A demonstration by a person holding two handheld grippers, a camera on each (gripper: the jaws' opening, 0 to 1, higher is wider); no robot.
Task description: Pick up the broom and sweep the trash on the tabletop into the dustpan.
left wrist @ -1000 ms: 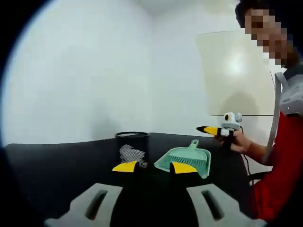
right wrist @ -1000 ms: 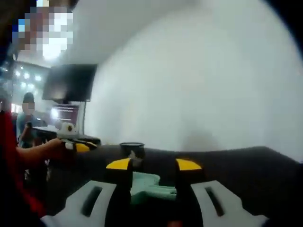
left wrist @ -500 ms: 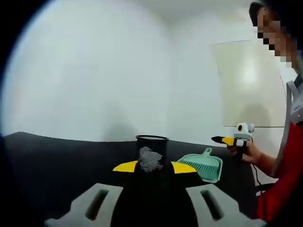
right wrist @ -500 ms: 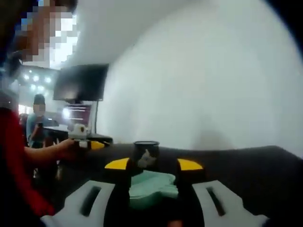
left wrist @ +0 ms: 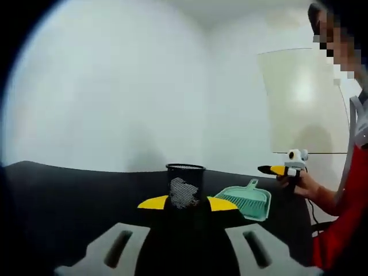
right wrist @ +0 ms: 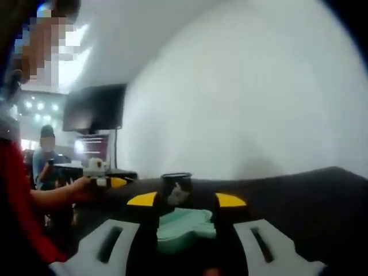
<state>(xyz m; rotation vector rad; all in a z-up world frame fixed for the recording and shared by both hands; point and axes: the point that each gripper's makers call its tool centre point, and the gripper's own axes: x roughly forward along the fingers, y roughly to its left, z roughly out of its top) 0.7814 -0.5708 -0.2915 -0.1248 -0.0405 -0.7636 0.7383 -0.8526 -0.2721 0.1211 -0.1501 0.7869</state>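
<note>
Both the left hand-held gripper (left wrist: 187,203) and right hand-held gripper (right wrist: 186,199) hover, jaws apart and empty, over the counter (left wrist: 75,195); next, approach the broom (left wrist: 246,199) lying in the dustpan (left wrist: 260,205) right of the mesh bin (left wrist: 184,185).

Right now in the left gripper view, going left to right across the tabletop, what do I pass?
Black mesh bin → green dustpan → the right hand-held gripper, held in a person's hand at the table's right edge.

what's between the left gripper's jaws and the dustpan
Bare black tabletop in the left gripper view. The mesh bin stands beside the green dustpan, behind the left gripper, not on that stretch.
</note>
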